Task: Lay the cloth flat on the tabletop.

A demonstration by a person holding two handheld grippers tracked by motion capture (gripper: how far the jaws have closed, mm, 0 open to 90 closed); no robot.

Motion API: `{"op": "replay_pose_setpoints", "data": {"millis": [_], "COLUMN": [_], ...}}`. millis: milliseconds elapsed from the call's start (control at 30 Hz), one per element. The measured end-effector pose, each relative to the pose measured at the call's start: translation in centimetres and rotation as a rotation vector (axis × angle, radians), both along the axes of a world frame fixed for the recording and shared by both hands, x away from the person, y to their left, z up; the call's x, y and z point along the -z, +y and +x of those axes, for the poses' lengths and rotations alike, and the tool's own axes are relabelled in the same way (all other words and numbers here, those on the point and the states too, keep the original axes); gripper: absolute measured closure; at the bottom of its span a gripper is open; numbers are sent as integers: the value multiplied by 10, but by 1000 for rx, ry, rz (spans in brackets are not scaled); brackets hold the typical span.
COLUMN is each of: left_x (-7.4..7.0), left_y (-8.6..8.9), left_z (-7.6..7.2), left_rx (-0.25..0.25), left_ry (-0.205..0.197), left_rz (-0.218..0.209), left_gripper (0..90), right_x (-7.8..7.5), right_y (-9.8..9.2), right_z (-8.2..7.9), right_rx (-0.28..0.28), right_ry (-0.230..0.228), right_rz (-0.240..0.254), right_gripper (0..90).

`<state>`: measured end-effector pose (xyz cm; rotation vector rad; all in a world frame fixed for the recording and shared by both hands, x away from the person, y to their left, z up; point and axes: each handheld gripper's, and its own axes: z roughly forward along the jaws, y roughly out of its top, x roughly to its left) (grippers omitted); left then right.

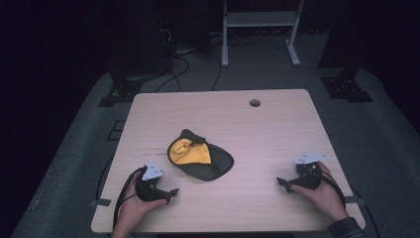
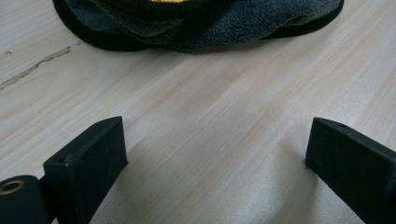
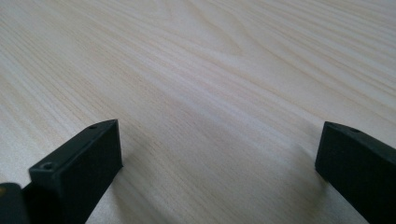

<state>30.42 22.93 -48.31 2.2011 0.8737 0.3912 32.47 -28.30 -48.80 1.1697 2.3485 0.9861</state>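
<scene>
A dark grey fleece cloth with a yellow lining point(image 1: 199, 157) lies crumpled in the middle of the wooden table point(image 1: 247, 124). My left gripper point(image 1: 171, 193) rests on the table near the front left, just short of the cloth, jaws wide open and empty. In the left gripper view the cloth point(image 2: 201, 23) lies a short way ahead of the gripper point(image 2: 215, 154). My right gripper point(image 1: 283, 184) sits at the front right, pointing left, open with nothing between its jaws. The right gripper view has bare wood ahead of the gripper point(image 3: 219, 158).
A round cable hole point(image 1: 255, 103) sits near the table's far edge. Beyond the table stand a white metal frame point(image 1: 260, 29), dark stands and loose cables on a grey floor. A thin scratch mark point(image 2: 37, 67) runs across the wood left of the cloth.
</scene>
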Motion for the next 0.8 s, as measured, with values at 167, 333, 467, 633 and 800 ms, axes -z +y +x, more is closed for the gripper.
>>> {"op": "replay_pose_setpoints", "data": {"millis": [167, 333, 467, 633, 800], "left_x": [0, -4, -12, -22, -33], "left_y": [1, 2, 2, 4, 4], "left_z": [0, -1, -2, 2, 11], "left_rx": [-13, -19, -21, -32, -36], "left_ry": [-6, 1, -21, -44, -60], "left_rz": [-5, -7, -37, -65, -84], "left_gripper": [63, 170, 166, 100, 75], "right_x": [0, 0, 0, 0, 0], "right_y": [0, 0, 1, 2, 3], "right_z": [1, 2, 4, 4, 5], "right_rx": [-5, -8, -9, -6, -7], "right_ry": [1, 1, -2, 2, 0], "right_rz": [-1, 0, 0, 1, -1], "right_gripper": [0, 0, 0, 0, 0]}}
